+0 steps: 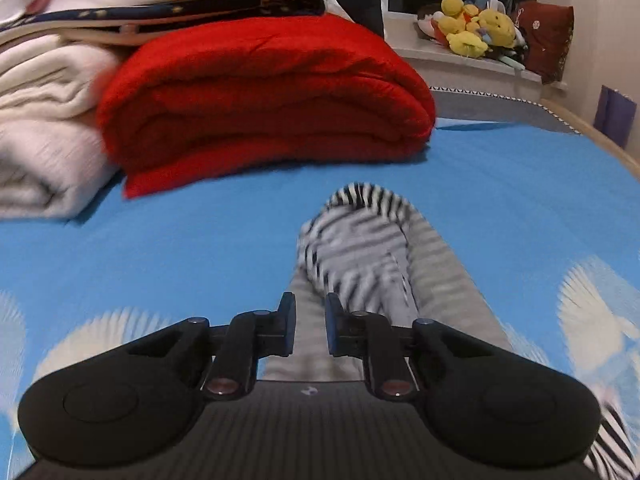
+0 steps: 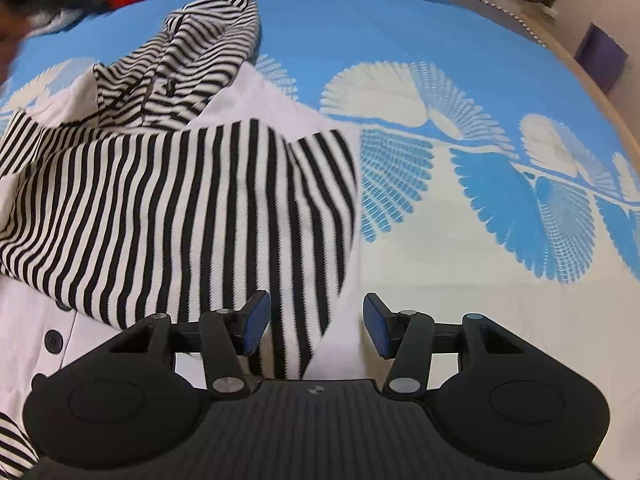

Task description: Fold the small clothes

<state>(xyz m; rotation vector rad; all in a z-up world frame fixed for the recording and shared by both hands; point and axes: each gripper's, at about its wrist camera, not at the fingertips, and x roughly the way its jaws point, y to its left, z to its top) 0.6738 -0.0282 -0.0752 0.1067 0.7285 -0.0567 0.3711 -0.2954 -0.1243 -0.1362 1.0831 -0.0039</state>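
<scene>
A small black-and-white striped garment (image 2: 168,200) with white panels and dark buttons lies rumpled on the blue bed sheet (image 2: 400,40). My right gripper (image 2: 316,324) hovers over its lower right edge. Its jaws stand wide apart, a striped flap runs beside the left pad (image 2: 256,324), and nothing is pinched. In the blurred left wrist view the garment (image 1: 360,248) stretches away as a narrow strip. My left gripper (image 1: 310,320) is low over its near end with the jaws a narrow gap apart. Pale cloth shows through the gap, and I see no pinch.
A folded red blanket (image 1: 260,92) and a cream blanket (image 1: 44,140) are stacked at the far left of the bed, with more bedding on top. Yellow plush toys (image 1: 476,28) sit on a sill beyond. The bed's wooden rim (image 2: 600,92) curves along the right.
</scene>
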